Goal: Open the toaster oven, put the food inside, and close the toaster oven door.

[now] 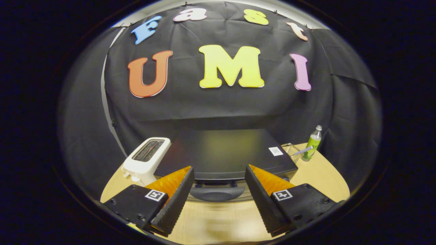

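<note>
Gripper (218, 197) jaws apart, flanking toaster oven (224, 153) door handle (217, 193) (door closed), w/ bare table (218, 221) below.

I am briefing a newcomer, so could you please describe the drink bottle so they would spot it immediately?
Start at the big black toaster oven ahead of the open gripper. Beyond its right corner, past a small wire basket, stands the green plastic bottle near the wooden table's edge, the only tall upright green item.

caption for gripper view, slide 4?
Open claw poised above the closed toaster oven, its door handle between the fingers.
</note>
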`<state>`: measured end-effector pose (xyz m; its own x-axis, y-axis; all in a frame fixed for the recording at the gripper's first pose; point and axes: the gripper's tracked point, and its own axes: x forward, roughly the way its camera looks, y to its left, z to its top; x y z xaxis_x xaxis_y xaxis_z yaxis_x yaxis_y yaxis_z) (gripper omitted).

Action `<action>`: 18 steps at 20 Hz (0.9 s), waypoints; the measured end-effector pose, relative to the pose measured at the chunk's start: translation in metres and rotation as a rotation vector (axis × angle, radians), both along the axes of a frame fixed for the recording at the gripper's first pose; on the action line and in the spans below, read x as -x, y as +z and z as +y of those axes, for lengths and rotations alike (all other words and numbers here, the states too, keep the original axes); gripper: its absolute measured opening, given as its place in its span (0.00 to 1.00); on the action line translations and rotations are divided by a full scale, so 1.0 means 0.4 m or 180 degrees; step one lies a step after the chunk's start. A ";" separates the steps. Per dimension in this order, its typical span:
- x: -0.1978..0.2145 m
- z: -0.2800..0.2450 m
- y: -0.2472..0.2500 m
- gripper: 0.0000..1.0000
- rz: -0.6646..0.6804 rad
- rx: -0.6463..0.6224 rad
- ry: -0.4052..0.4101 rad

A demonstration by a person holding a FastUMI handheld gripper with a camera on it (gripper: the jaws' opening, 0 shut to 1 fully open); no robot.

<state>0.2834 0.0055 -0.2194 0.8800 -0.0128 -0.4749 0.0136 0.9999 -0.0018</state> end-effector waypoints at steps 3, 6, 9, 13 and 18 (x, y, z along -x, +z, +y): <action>-0.014 0.009 -0.057 0.99 0.0193 -0.0082 0.0015; -0.015 0.034 -0.082 0.99 0.0289 -0.0164 0.0091; -0.016 0.030 -0.111 0.99 0.0319 0.0009 0.0042; -0.019 0.026 -0.114 0.99 0.0202 0.0019 -0.0020; 0.062 0.024 -0.133 0.99 0.0152 0.0072 0.0080</action>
